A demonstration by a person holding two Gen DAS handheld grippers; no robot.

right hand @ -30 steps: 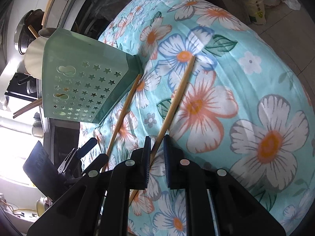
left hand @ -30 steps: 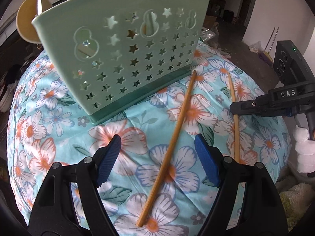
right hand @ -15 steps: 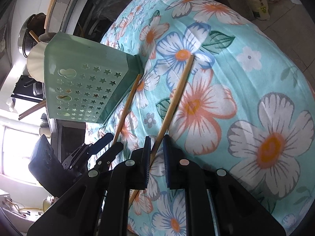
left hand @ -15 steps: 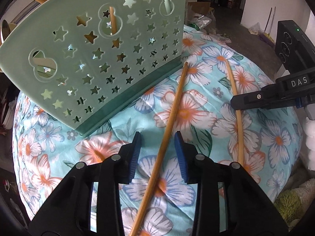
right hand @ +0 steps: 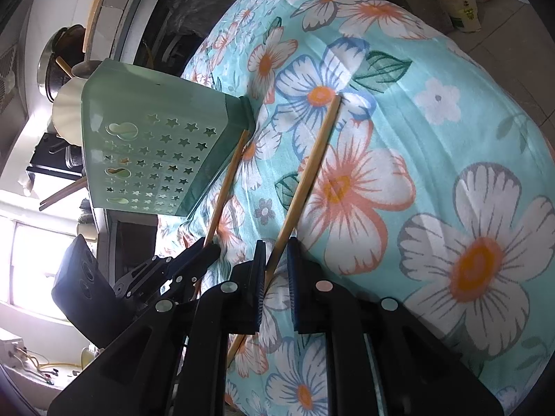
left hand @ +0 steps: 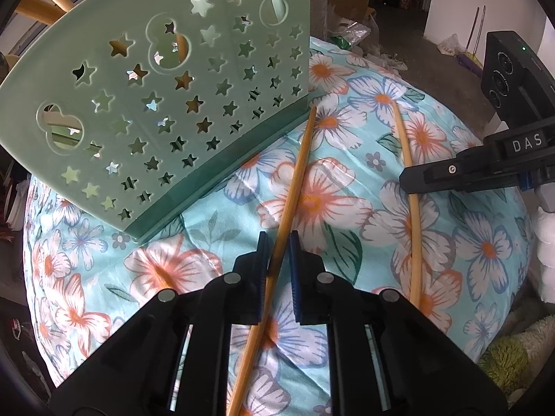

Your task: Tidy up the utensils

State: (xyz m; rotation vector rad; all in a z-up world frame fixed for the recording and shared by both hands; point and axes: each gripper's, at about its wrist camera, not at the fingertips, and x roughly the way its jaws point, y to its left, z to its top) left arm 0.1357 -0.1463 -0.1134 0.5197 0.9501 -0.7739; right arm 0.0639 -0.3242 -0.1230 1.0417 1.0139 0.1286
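- Tongs first: the left tongs (left hand: 277, 239) have just been closing, and one chopstick (left hand: 295, 187) now runs between the blue pads, pinched there.
- That stick's near end drops out of view under the tool's black body; its far tip lies just beside the corner of the green utensil holder (left hand: 166, 104).
- Right tongs (right hand: 276, 246) are squeezed onto the second chopstick (right hand: 308, 170), blue pads tight on its lower part.
- From the left wrist view, those right tongs (left hand: 411, 180) show only side-on, so the pinch itself is hard to read there; the second chopstick (left hand: 409, 159) passes behind them.
- From the right wrist view, the left tongs (right hand: 204, 253) are partly blocked by the right tool's frame, and the first chopstick (right hand: 225, 187) vanishes behind them.
- Both sticks lie on the floral cloth (right hand: 433, 138) covering the bench, well apart, roughly parallel.
- Holder stands on the cloth, star cut-outs facing us; wooden handles (left hand: 41, 3) poke from its top, heads cut off by the frame edge.
- Contents inside show only as slivers through the holes, too little to name.
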